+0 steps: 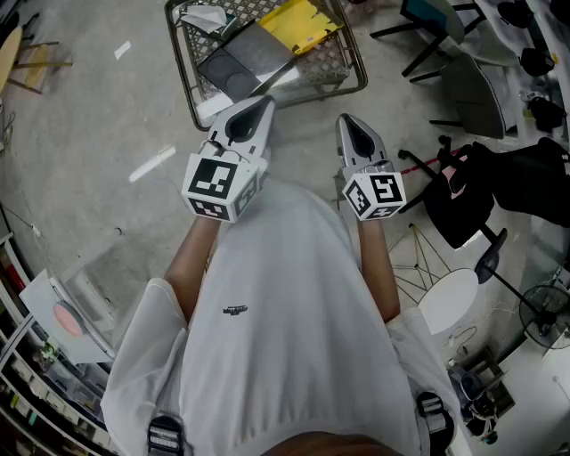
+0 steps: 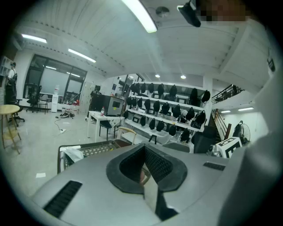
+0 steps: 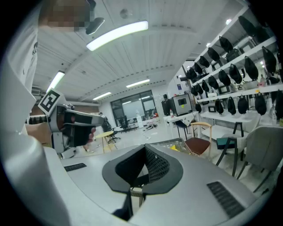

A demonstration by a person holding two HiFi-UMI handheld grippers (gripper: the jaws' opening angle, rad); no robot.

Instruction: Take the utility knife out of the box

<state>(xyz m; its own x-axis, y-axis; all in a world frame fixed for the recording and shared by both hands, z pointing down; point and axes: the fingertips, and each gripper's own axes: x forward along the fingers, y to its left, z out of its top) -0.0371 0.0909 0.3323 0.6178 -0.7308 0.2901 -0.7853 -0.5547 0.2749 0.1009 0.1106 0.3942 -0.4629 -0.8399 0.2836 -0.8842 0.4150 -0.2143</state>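
Entry: left tool (image 1: 264, 107) and right tool (image 1: 347, 123), both being held against the person's chest, just short of the wire box (image 1: 189, 89) standing on the floor, and both tilting slightly down toward it. State: each tool's jaws are meeting, with nothing gripped between them. Task thing: the utility knife is not showing as a distinct shape. Inside the box are lying a yellow pack (image 1: 298, 22), a dark flat panel (image 1: 245, 58) and crumpled white paper (image 1: 203, 15), and the knife is judged to be lying among or under these. Step in hand: judged to be the approach to the box. Doing it well probably means stooping over the box, finding the knife first, opening one tool before it is crossing the rim, and closing on the handle while keeping clear of the mesh wall. View notes: only the head view is looking down into the box. The left gripper view is catching just its near corner, with shelves of dark bags (image 2: 163, 114) beyond the box. The right gripper view is showing the left tool alongside.
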